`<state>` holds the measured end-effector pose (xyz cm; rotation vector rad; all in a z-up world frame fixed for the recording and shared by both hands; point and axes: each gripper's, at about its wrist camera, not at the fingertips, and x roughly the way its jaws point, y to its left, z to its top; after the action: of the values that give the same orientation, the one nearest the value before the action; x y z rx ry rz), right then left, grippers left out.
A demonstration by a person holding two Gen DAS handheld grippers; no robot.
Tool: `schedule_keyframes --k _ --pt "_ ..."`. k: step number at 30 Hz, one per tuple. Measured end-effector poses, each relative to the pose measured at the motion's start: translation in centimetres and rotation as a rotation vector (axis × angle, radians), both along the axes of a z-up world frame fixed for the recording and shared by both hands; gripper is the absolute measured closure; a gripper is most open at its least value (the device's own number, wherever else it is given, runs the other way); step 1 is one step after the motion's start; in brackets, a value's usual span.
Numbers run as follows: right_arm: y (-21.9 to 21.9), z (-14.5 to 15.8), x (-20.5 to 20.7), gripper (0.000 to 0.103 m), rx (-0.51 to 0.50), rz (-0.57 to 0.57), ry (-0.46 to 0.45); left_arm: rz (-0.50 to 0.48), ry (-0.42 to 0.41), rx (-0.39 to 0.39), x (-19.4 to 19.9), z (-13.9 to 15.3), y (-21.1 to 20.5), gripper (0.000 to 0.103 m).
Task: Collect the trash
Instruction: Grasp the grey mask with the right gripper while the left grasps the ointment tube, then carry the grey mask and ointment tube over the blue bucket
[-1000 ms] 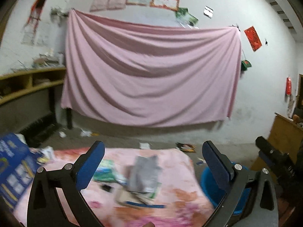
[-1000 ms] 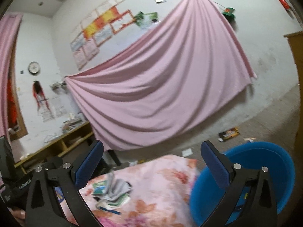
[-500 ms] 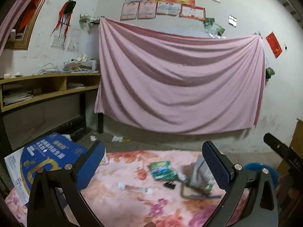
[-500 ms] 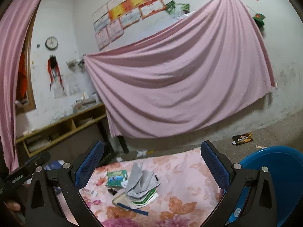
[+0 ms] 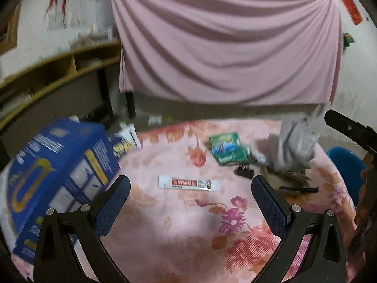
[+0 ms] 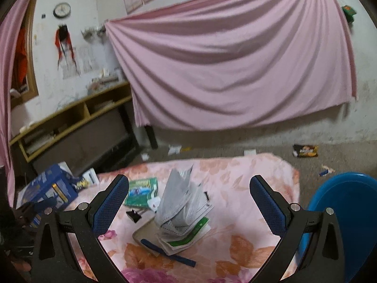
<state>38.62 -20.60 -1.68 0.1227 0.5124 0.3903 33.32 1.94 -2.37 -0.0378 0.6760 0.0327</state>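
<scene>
A large pink sheet (image 6: 235, 70) hangs draped across a stained white wall, with a round clock (image 6: 61, 9) high on the wall to its left. Below the clock, a low wooden shelf unit (image 6: 70, 122) holds scattered papers. A floral pink cloth (image 5: 188, 224) covers the table.

Left wrist view: above the near-left part of the floral cloth (image 5: 188, 224), angled down and forward toward the pink sheet (image 5: 226, 47) on the back wall. Right wrist view: further right and a little higher, above the blue bin (image 6: 348, 212), facing the same wall. Both share the open booklet (image 5: 294, 146) (image 6: 181, 207) and green packet (image 5: 226, 148) (image 6: 141, 191).
</scene>
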Motion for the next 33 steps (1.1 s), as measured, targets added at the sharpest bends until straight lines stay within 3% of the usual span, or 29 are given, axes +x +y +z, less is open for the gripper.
schedule_keyframes --k 9,15,21,25,27,30,32,33 --pt "2.4 -1.7 2.2 0.003 -0.074 0.053 0.09 0.025 0.229 -0.07 4.6 -3.8 1.4 0.003" --pt "3.5 -2.4 2.7 0.015 -0.104 0.075 0.126 0.018 0.224 -0.07 5.5 -4.0 1.4 0.009" --pt "3.2 -2.8 3.2 0.023 -0.087 0.071 0.171 0.005 0.225 -0.025 5.7 -4.2 0.8 0.03" --pt "3.2 -3.1 3.4 0.031 -0.091 0.084 0.205 -0.012 0.213 -0.046 5.6 -4.2 1.1 0.03" --pt "3.3 -3.3 3.5 0.033 -0.098 0.086 0.218 -0.016 0.209 -0.047 5.4 -4.1 1.0 0.035" --pt "3.4 -3.4 3.4 0.041 -0.103 0.092 0.225 -0.028 0.195 -0.069 5.2 -3.9 1.1 0.039" --pt "3.4 -3.6 3.5 0.055 -0.111 0.098 0.24 -0.031 0.189 -0.083 5.1 -3.8 1.3 0.04" --pt "3.4 -3.7 3.5 0.057 -0.114 0.099 0.246 -0.032 0.185 -0.089 5.1 -3.7 1.4 0.04"
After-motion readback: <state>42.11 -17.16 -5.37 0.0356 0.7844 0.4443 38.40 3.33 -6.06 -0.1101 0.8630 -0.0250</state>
